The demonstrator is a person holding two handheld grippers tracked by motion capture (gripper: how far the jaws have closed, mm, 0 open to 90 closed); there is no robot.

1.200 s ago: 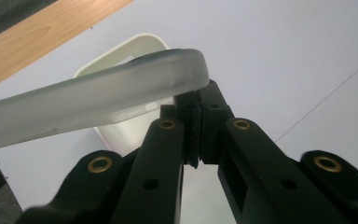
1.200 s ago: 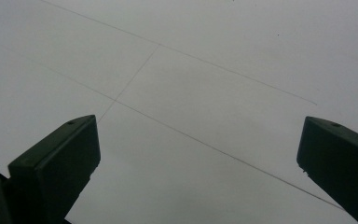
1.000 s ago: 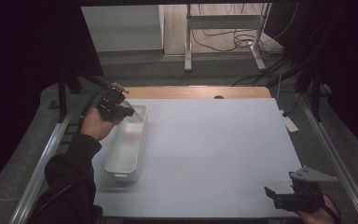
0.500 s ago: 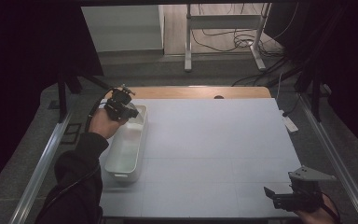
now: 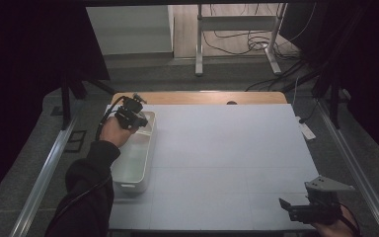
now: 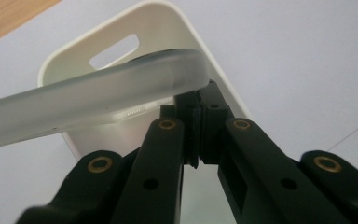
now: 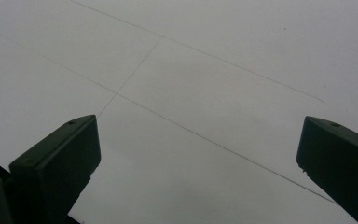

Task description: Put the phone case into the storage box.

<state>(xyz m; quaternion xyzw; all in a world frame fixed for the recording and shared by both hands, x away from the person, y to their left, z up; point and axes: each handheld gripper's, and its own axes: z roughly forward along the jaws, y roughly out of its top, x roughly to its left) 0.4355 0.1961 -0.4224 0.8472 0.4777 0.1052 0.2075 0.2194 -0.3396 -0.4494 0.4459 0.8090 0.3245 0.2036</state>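
Lid [image 6: 98,93], a frosted translucent plastic one, is clamped at its rounded corner in the left gripper [image 6: 198,100], whose jaws are pinched tight on the thin rim. In the left gripper view it runs as a pale band from the left edge to just right of centre, tilted above the white plastic bin [image 6: 168,28], whose handle slot shows in the upper middle of the frame. In the high view the left gripper [image 5: 134,114] sits at centre left, over the far end of the white plastic bin [image 5: 145,170], which lies along the left edge of the grey table mat [image 5: 237,148].

The lid looks light and fairly stiff, though thin enough to flex, and its smooth surface seems slippery; a one-corner grip will likely let it droop or swivel. A hold at the middle of a short edge, or on the raised lip, would probably be steadier.

The right gripper [image 5: 308,207] rests at the lower right of the high view, well apart from the bin. In the right gripper view its jaws stand wide with nothing but bare mat between them.
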